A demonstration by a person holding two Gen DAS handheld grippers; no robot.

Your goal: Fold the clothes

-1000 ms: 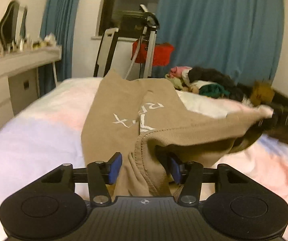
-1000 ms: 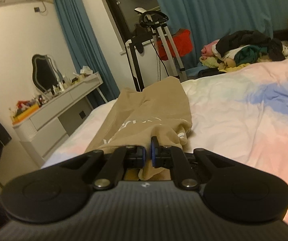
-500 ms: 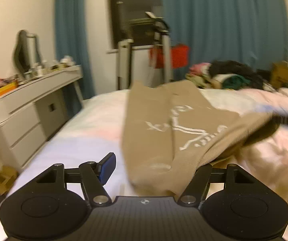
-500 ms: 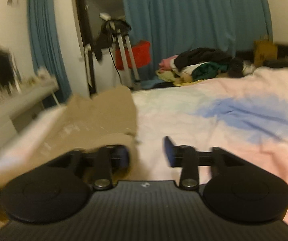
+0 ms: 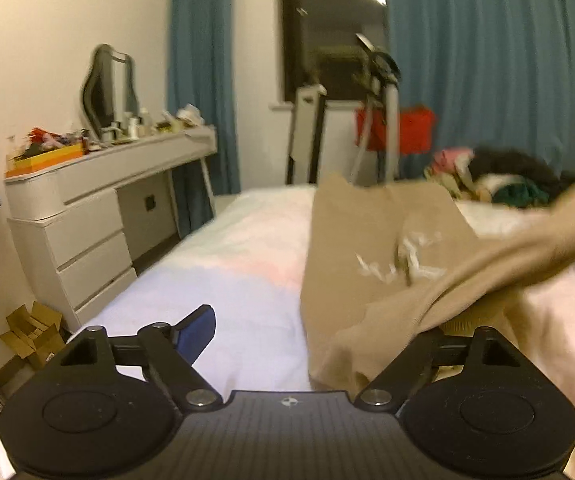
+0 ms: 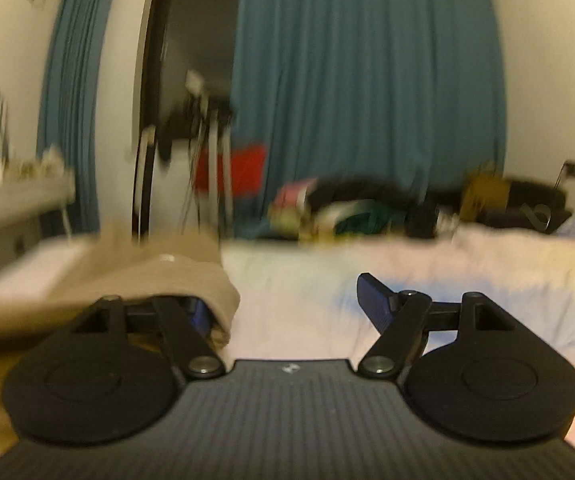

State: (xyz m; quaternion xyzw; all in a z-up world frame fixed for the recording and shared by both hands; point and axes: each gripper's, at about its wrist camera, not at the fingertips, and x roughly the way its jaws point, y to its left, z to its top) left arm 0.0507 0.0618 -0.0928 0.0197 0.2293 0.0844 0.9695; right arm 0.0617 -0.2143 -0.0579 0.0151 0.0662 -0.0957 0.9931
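Note:
A tan garment with white lettering lies lengthwise on the bed. Its near end is draped over the right finger of my left gripper, whose jaws stand wide open; the left blue pad is bare. In the blurred right wrist view the same tan garment lies at the left and drapes over the left finger of my right gripper, also wide open, with the right blue pad bare above the sheet.
The bed has a pastel pink, white and blue sheet. A pile of mixed clothes sits at its far end. A white dresser with clutter stands at the left. Blue curtains, a rack and a red bag are behind.
Both grippers have opened and let go of the tan garment. The right gripper has swung to the right; the left gripper has swung to the left, so the cloth lies off its centre.

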